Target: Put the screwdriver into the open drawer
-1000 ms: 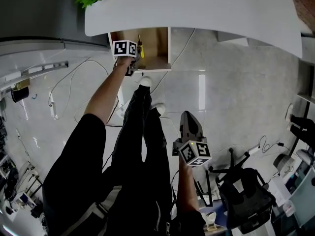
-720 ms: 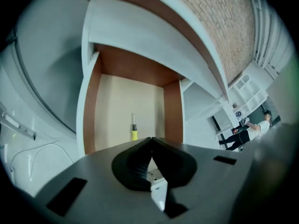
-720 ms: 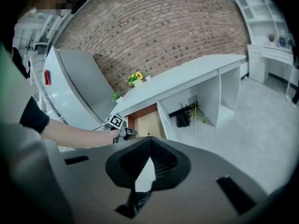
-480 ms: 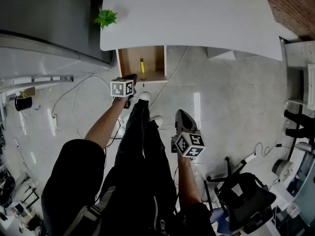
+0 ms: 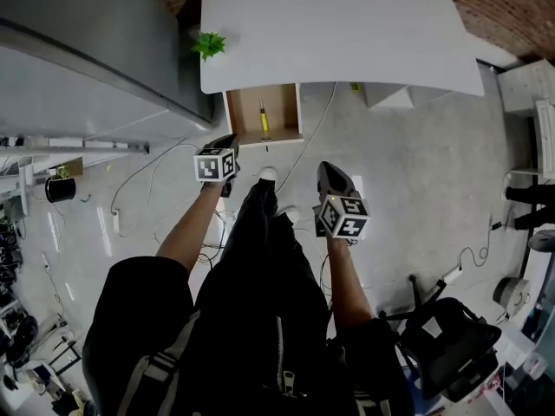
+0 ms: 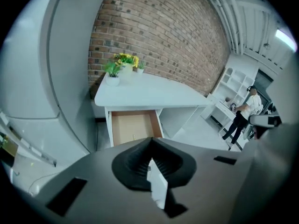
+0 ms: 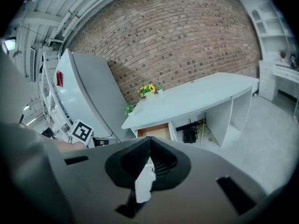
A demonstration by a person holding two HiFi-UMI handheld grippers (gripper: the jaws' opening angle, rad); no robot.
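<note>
The screwdriver [image 5: 264,117], yellow-handled, lies inside the open wooden drawer [image 5: 247,111] under the white desk [image 5: 347,33]. My left gripper [image 5: 227,139] hangs in the air short of the drawer front, apart from it, jaws shut with nothing between them. In the left gripper view the drawer [image 6: 133,125] lies beyond the shut left gripper [image 6: 150,141], and the screwdriver [image 6: 134,136] is a small mark on the drawer floor. My right gripper [image 5: 328,170] is held to the right over the floor, shut and empty. The right gripper [image 7: 150,140] looks toward the drawer [image 7: 154,131].
A tall grey cabinet [image 5: 87,50] stands left of the desk, with a small green plant [image 5: 208,44] on the desk's corner. Cables [image 5: 143,176] trail over the floor at the left. A black chair [image 5: 451,345] stands at the lower right. A person [image 6: 243,115] stands far off.
My left gripper has pulled back out of the drawer and risen, leaving the screwdriver lying inside. The right gripper has risen too, and the desk now sits farther off.
</note>
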